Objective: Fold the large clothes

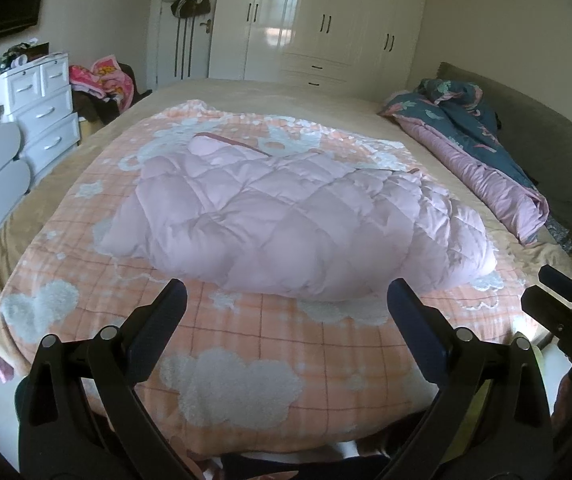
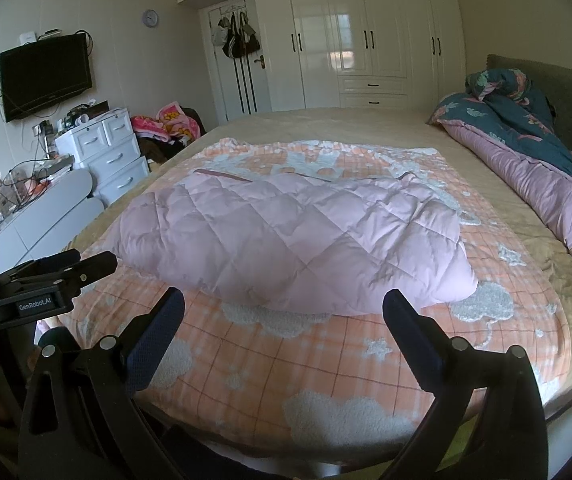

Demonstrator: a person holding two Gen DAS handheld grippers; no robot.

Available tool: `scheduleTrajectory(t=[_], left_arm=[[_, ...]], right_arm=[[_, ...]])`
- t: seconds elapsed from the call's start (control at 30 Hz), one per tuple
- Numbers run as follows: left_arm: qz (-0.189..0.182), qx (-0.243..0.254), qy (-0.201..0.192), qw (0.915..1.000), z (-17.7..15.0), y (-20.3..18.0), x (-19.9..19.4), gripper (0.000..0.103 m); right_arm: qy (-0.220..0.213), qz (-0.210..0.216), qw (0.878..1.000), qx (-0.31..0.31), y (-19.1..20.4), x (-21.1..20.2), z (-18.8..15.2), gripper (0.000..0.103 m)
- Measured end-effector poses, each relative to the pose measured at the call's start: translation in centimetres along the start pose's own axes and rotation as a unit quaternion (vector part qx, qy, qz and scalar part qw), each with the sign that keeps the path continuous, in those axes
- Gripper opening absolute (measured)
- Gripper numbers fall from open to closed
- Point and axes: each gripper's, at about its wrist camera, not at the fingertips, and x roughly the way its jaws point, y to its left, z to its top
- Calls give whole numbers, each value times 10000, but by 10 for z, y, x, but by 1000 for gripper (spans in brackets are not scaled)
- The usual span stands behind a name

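Left gripper (image 1: 286,300) and right gripper (image 2: 284,308) hovered side by side at near bed edge, jaws spread, empty, aimed at pink quilted coat (image 1: 286,216).

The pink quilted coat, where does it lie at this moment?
In both wrist views the pink quilted coat lies mid-bed on the orange checked blanket, just beyond both open grippers; the dark floral duvet is bunched to its right.
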Motion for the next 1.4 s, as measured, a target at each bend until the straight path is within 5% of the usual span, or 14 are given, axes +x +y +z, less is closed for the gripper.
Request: scheduleTrajectory(t=[1.4], left_arm=[[162,35,-16,9999,4,7,-3,94]], right_arm=[[-2,-21,10000,28,-4,-2,-3,99]])
